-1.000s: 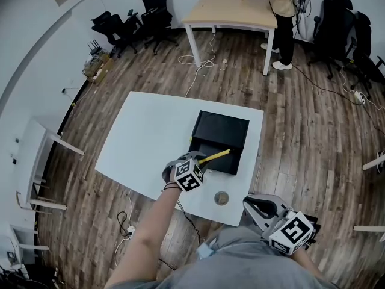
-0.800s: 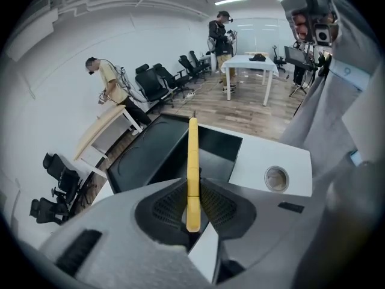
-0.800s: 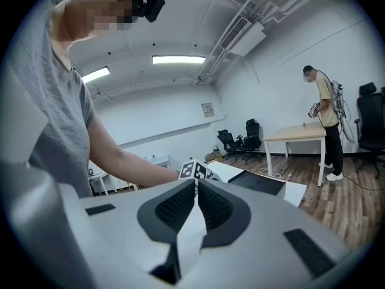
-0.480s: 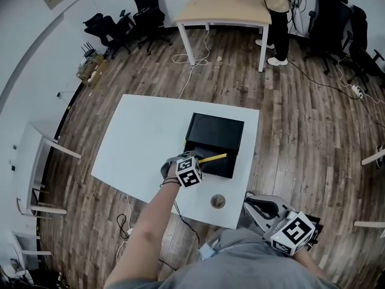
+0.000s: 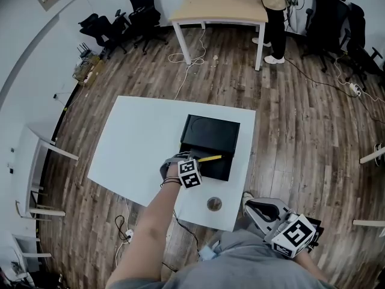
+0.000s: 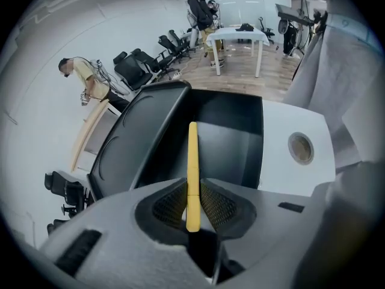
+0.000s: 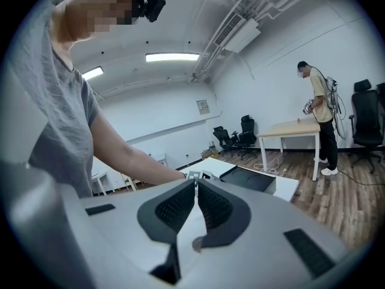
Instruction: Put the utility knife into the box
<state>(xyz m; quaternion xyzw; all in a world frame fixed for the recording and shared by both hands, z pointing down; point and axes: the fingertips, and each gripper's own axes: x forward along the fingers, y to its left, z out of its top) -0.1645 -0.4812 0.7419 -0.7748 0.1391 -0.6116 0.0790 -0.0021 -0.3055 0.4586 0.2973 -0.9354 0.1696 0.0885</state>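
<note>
A yellow utility knife (image 6: pixel 192 161) is clamped between the pads of my left gripper (image 6: pixel 192 192), its long end pointing forward over the box. The black box (image 5: pixel 212 166) lies open on the white table (image 5: pixel 144 143), with its lid (image 5: pixel 210 132) folded back on the far side. In the head view the left gripper (image 5: pixel 197 161) hovers at the box's near left edge, and the knife (image 5: pixel 210 158) sticks out above the box's tray (image 6: pixel 231 143). My right gripper (image 5: pixel 257 208) is shut and empty, held low beside my body off the table's near right corner. Its jaws (image 7: pixel 196 188) meet at the tips.
A small round object (image 5: pixel 214 204) sits on the table near its front edge, right of my left arm. A wooden table (image 5: pixel 219 8) with a person (image 5: pixel 274 17) beside it stands at the back. Office chairs (image 5: pixel 129 17) and floor cables (image 5: pixel 180 59) lie beyond.
The head view has drifted slightly. My left gripper keeps the knife over the box, edged a little further in over it. The right gripper has stayed where it was.
</note>
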